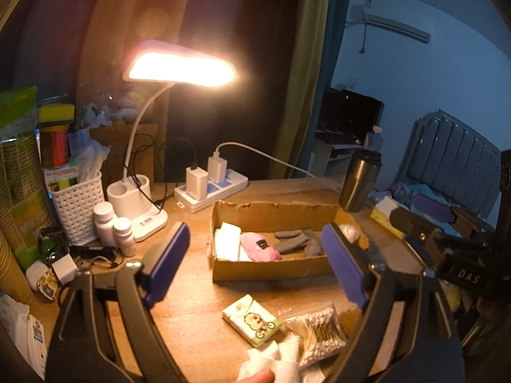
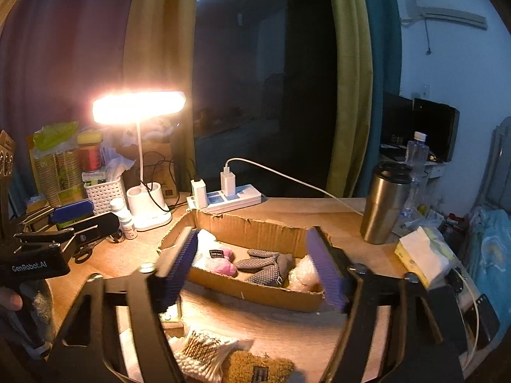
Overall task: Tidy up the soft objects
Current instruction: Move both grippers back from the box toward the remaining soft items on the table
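Soft objects lie in a shallow brown cardboard box (image 1: 271, 268) on the wooden counter (image 1: 191, 319): a white folded cloth (image 1: 226, 242), a pink fuzzy sock (image 1: 258, 247) and grey knitted socks (image 1: 295, 241). Just in front of the box sit a small green-and-white tissue pack (image 1: 252, 320) and a clear bag of cotton swabs (image 1: 319, 332). The left hand-held gripper (image 1: 255, 261) and the right hand-held gripper (image 2: 255, 271) both hover spread wide, holding nothing. A lit white desk lamp (image 1: 179, 67) stands behind.
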Demonstrator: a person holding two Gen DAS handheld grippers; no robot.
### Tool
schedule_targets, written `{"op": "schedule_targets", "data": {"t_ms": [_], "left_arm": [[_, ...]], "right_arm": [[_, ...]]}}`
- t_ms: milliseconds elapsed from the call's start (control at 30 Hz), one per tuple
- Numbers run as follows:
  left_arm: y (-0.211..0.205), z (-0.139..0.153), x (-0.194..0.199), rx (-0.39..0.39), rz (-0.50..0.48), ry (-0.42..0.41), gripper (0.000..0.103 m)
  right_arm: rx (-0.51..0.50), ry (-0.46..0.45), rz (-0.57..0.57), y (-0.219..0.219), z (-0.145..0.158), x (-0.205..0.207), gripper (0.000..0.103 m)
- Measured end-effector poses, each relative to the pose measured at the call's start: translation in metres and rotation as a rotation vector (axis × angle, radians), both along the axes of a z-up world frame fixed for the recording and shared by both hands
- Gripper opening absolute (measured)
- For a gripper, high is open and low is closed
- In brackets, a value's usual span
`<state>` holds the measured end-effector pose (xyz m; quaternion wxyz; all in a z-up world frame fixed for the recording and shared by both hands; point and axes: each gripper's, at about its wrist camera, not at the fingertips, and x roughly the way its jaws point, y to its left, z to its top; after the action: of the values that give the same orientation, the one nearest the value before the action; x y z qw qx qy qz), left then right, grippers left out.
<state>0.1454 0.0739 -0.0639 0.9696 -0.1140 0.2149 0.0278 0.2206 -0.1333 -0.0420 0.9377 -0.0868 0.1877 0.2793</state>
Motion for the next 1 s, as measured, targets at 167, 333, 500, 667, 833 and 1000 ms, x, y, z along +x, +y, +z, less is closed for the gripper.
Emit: {"op": "schedule_targets", "data": {"t_ms": [167, 333, 500, 667, 833, 1000], "left_arm": [[-0.011, 0.0, -0.009, 0.025, -0.002, -0.012, 0.089], [-0.017, 0.001, -0.017, 0.031, 0.006, -0.029, 0.09], [-0.02, -0.002, -0.024, 0.021, 0.01, -0.035, 0.096], [-0.025, -0.01, -0.03, 0.011, -0.003, -0.021, 0.096], [-0.03, -0.021, -0.032, 0.01, -0.004, 0.007, 0.096], [-0.035, -0.032, -0.034, 0.034, -0.002, 0.034, 0.096]], "right_arm": [[0.007, -0.003, -0.012, -0.011, -0.001, -0.007, 0.077], [0.007, -0.002, -0.028, -0.023, -0.003, -0.013, 0.077], [0.007, -0.002, -0.039, -0.034, -0.007, -0.02, 0.077], [0.008, 0.009, -0.047, -0.041, -0.013, -0.025, 0.077], [0.009, 0.018, -0.05, -0.046, -0.019, -0.03, 0.077], [0.009, 0.03, -0.052, -0.048, -0.025, -0.033, 0.077]]}}
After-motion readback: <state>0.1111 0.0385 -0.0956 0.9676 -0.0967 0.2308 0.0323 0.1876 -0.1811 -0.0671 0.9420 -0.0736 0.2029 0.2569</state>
